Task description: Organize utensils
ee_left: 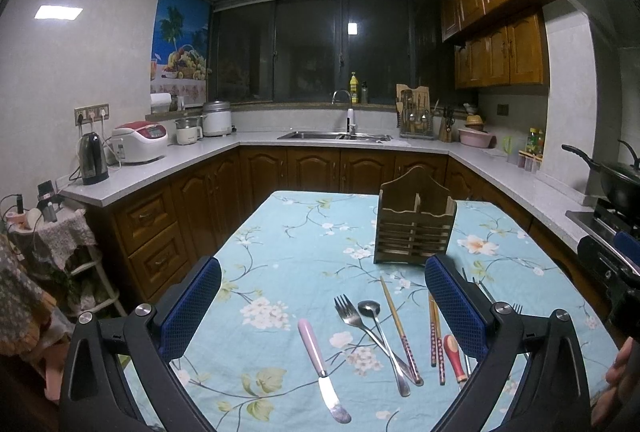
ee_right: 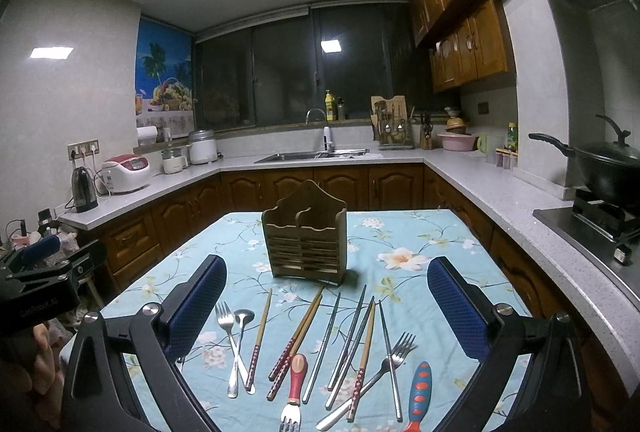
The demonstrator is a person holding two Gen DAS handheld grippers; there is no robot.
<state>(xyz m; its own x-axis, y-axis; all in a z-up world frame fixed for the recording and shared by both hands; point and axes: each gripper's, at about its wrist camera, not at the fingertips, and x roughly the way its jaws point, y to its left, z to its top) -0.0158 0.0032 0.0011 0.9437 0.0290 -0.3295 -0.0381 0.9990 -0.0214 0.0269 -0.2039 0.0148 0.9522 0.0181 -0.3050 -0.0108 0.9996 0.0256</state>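
While the floral tablecloth [ee_right: 400, 232] carries everything, the empty wooden caddy [ee_right: 304, 236] stands upright at the far middle, with utensils fanned on the near side, long axes running mostly near-to-far. Both the left gripper [ee_left: 320, 308] and right gripper [ee_right: 326, 302] hover with jaws wide apart, holding nothing. Chopsticks [ee_right: 296, 336] lie nearest the right gripper, so it seems better placed.

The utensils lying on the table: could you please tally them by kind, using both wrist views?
Chopsticks: 8
Forks: 3
Spoon: 1
Knife: 1
Blue-and-orange-handled utensil, head out of frame: 1
Total: 14
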